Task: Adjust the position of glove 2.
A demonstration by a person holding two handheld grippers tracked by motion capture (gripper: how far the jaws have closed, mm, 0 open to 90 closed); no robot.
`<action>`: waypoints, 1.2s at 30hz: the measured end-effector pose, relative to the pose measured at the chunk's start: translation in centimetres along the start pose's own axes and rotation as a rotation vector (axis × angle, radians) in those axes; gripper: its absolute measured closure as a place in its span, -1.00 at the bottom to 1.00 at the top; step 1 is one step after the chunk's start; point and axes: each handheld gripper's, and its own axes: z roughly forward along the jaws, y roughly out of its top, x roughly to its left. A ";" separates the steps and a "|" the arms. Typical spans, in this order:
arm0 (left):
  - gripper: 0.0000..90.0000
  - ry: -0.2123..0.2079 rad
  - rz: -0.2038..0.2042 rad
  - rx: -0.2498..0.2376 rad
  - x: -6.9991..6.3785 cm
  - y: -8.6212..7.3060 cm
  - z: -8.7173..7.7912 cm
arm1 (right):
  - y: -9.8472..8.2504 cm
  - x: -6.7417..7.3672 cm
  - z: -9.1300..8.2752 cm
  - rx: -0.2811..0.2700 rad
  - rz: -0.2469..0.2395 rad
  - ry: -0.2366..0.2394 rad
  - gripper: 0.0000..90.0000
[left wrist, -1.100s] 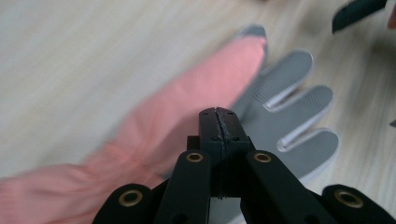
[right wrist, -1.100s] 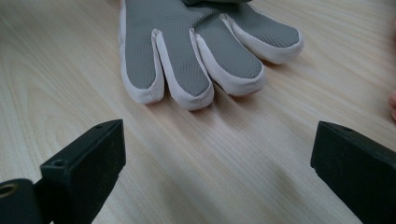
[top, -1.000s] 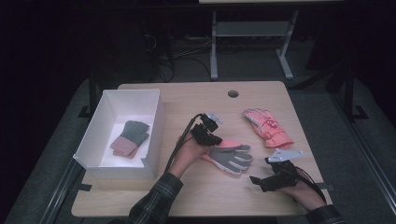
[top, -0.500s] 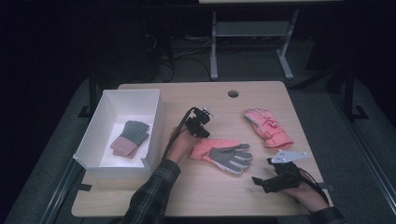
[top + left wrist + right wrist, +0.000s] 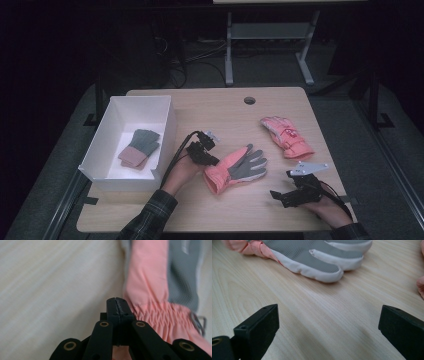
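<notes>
A pink glove with a grey palm (image 5: 236, 170) lies palm up in the middle of the table. My left gripper (image 5: 212, 160) is low at its cuff end with jaws pressed together and nothing between them; in the left gripper view the tips (image 5: 117, 302) sit just left of the gathered pink cuff (image 5: 155, 312). My right gripper (image 5: 286, 187) rests near the front right edge, jaws wide apart and empty. In the right gripper view it (image 5: 329, 320) faces the glove's grey and white fingers (image 5: 319, 257). A second pink glove (image 5: 287, 137) lies at the right.
A white box (image 5: 165, 137) stands at the table's left with a grey and pink glove (image 5: 140, 148) inside. A round cable hole (image 5: 249, 100) is at the back edge. Bare wood (image 5: 312, 312) lies between the right gripper and the glove.
My left gripper has moved left and down, from above the glove's middle to table level beside its cuff. The right gripper has stayed put.
</notes>
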 end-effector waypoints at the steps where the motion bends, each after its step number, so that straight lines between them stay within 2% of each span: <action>1: 0.99 0.000 0.000 0.000 0.0 0.0 0.0 | 0.0 0.0 0.0 0.000 0.000 0.000 -0.94; 2: 0.99 -0.017 0.004 -0.003 -0.4 -0.7 -0.1 | 0.1 -0.2 0.0 0.007 0.029 0.023 -0.94; 3: 0.99 -0.017 0.004 -0.003 -0.4 -0.7 -0.1 | 0.1 -0.2 0.0 0.007 0.029 0.023 -0.94; 6: 0.99 -0.039 0.030 0.013 -1.3 -1.8 -0.3 | 0.2 -0.2 -0.1 -0.004 0.013 0.014 -0.94; 9: 0.99 -0.069 0.040 0.006 -2.0 -2.4 -0.5 | 0.2 -0.2 -0.1 -0.025 0.010 0.006 -0.94; 13: 0.99 -0.088 0.063 0.005 -2.8 -2.8 -0.5 | 0.3 0.0 -0.2 -0.015 0.005 -0.004 -0.94; 14: 0.99 -0.101 0.083 0.007 -3.3 -2.8 -0.5 | 0.3 0.0 -0.3 -0.013 0.000 -0.004 -0.94; 18: 0.99 -0.127 0.133 0.013 -4.5 -2.5 -0.2 | 0.3 -0.1 -0.7 0.017 -0.005 -0.035 -0.94; 19: 0.99 -0.136 0.137 0.012 -4.9 -2.4 0.0 | 0.4 -0.2 -0.9 0.037 -0.002 -0.030 -0.94; 22: 0.99 -0.148 0.169 0.012 -5.9 -2.0 0.4 | 0.6 -0.4 -1.5 0.036 0.001 -0.014 -0.94; 27: 0.99 -0.170 0.212 0.016 -7.5 -1.4 1.2 | 0.5 -0.3 -1.5 0.068 0.004 -0.004 -0.94; 32: 0.99 -0.187 0.242 0.022 -8.5 -0.7 2.1 | 0.4 -0.3 -2.1 0.060 0.014 0.002 -0.94; 36: 0.99 -0.194 0.260 0.025 -9.1 0.0 2.6 | 0.2 -0.3 -2.5 0.051 -0.002 0.007 -0.94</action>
